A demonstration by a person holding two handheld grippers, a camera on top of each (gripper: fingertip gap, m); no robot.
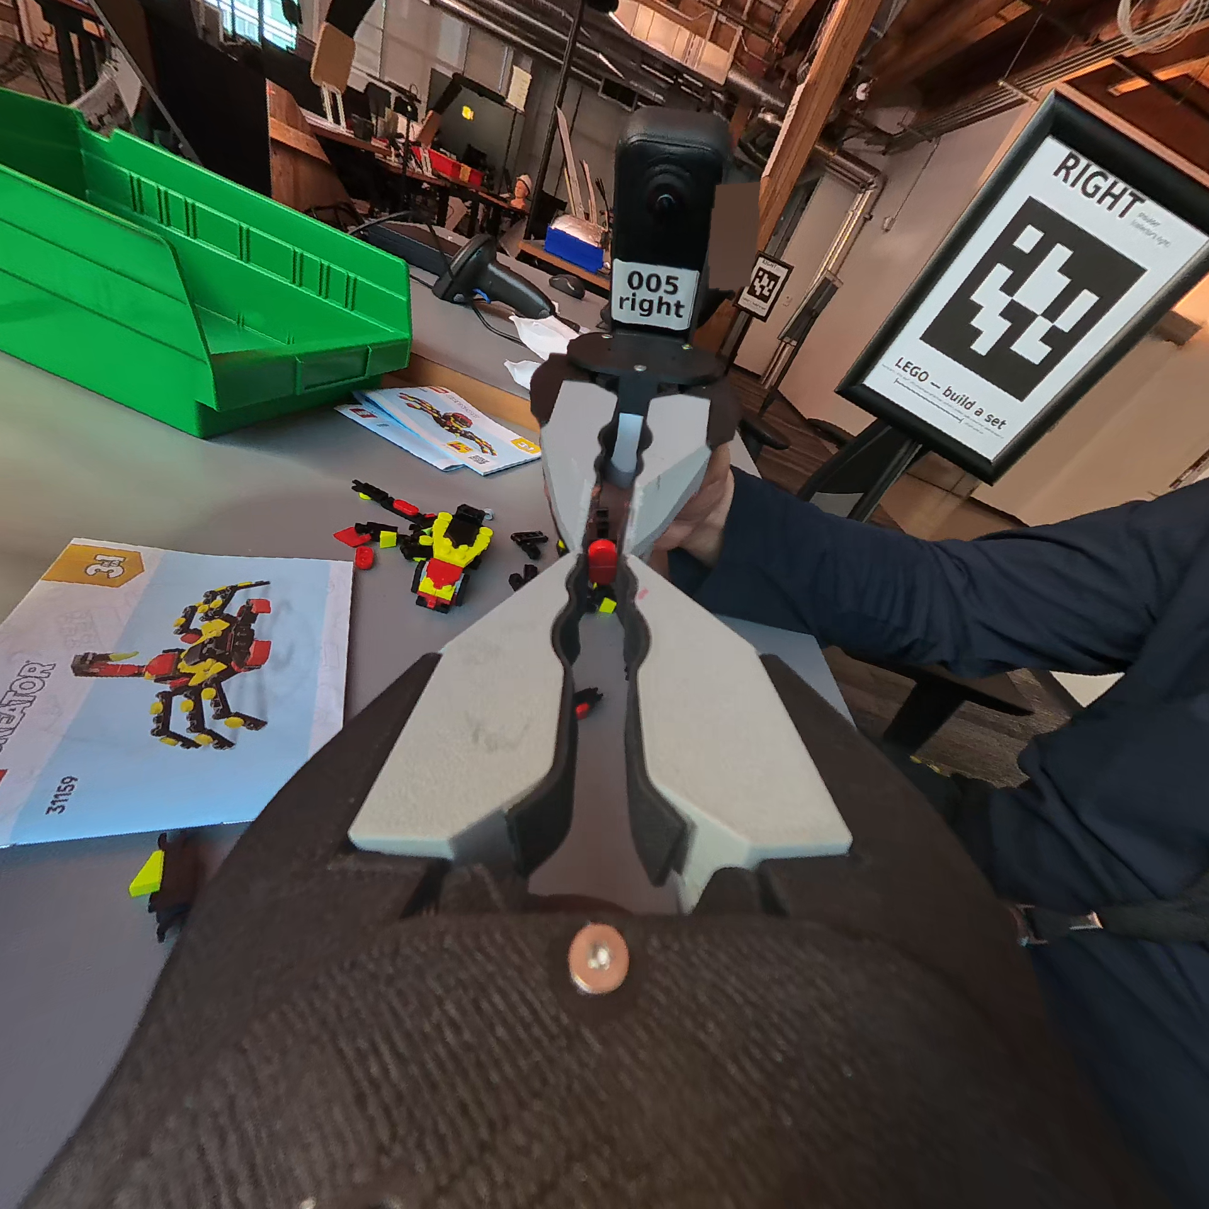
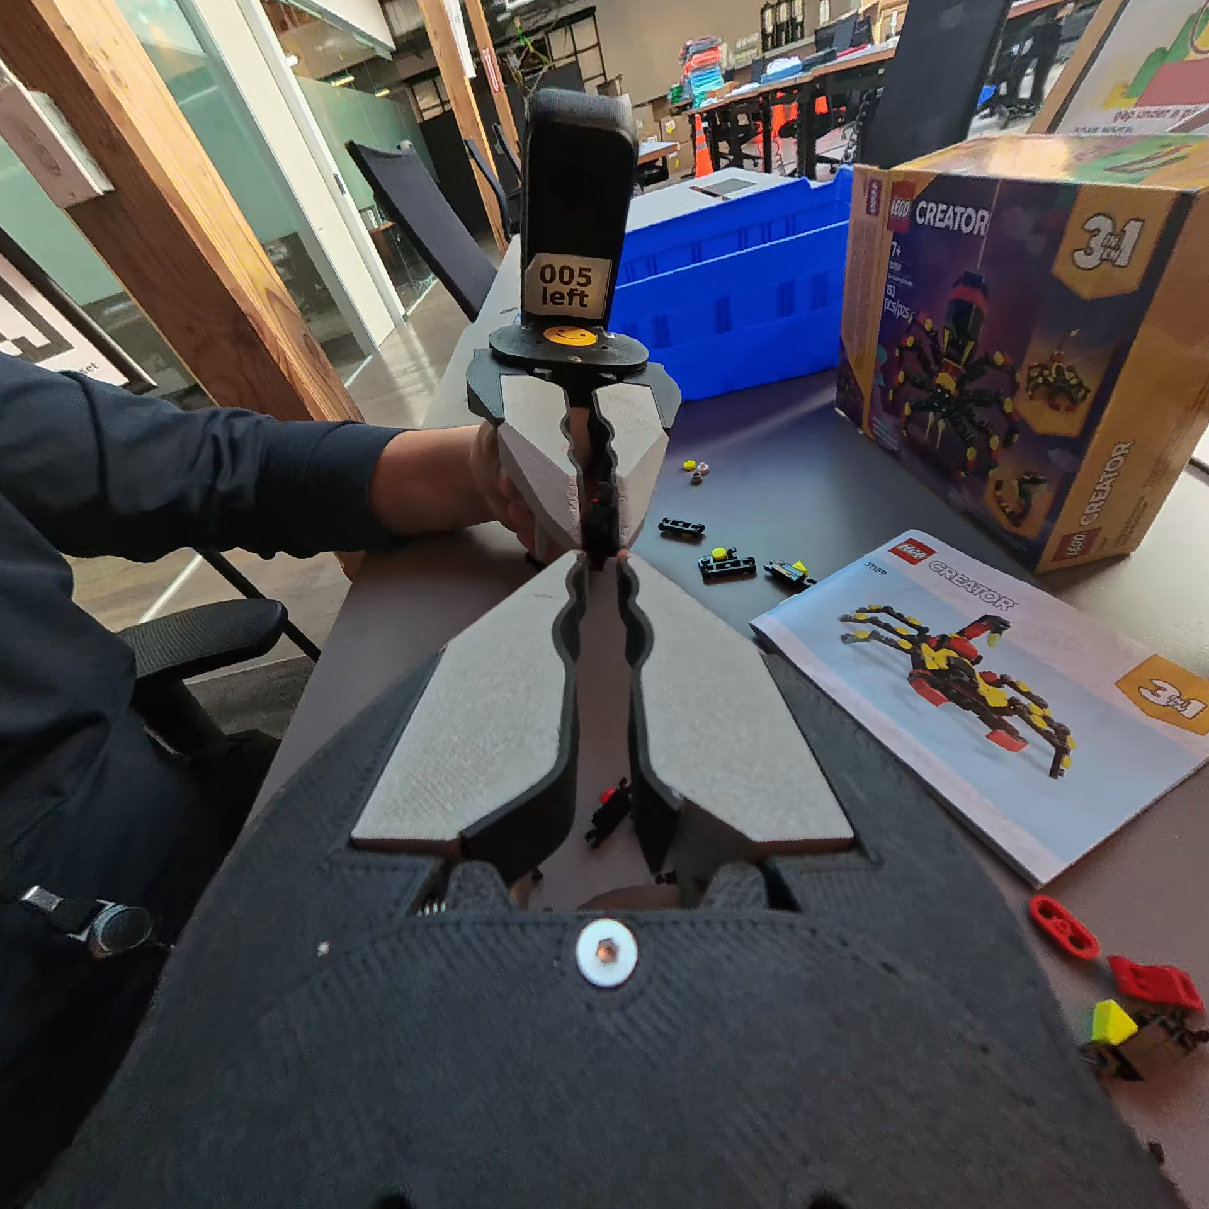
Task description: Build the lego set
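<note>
Nearest us, each wrist view is filled by a black, ribbed printed mount carrying two grey, grainy wedge-shaped fingers with wavy black inner edges. Our left gripper [image 1: 602, 572] narrows to a slim gap and pinches a small rounded red piece [image 1: 600, 561] at its tips; how it joins the rest is hard to make out. Our right gripper [image 2: 598, 562] is likewise nearly closed, tip to tip with the other, on a small dark assembly [image 2: 598, 517] that is mostly hidden between the fingers.

Beneath, on the smooth grey bench [image 1: 98, 458], lies a tiny black-and-red part [image 1: 585, 703]. Beside it, a glossy pale-blue instruction booklet [image 1: 163, 687] is cut off at the left edge.

Farther out sits a blocky red, yellow and black partial model [image 1: 445, 556] among scattered pieces. Beyond stand a green plastic bin [image 1: 196, 294], a blue bin [image 2: 733, 294] and the cardboard set box [image 2: 1020, 340].
</note>
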